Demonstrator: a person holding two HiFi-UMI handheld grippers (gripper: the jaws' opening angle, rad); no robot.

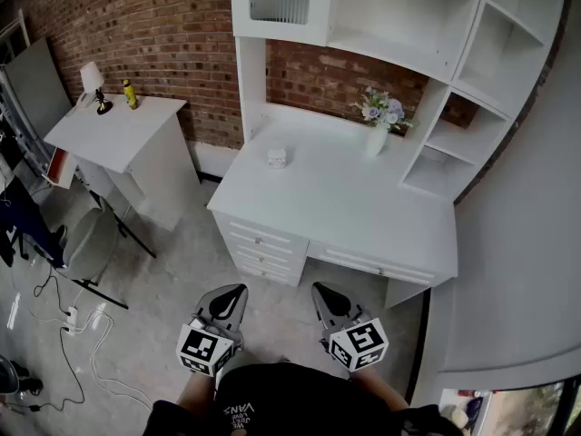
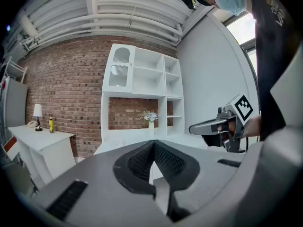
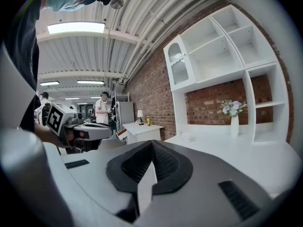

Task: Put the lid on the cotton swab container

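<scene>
The broad white worktop (image 1: 363, 203) is mostly open; only a small white box (image 1: 277, 158) and a white flower vase (image 1: 376, 140) stand toward its back.

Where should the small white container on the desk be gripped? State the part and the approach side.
Probably across two opposite side walls, coming down from the front: the small white container looks low and boxy and stands alone on the desk, well apart from the vase. It is too small here to tell lid from body.
</scene>
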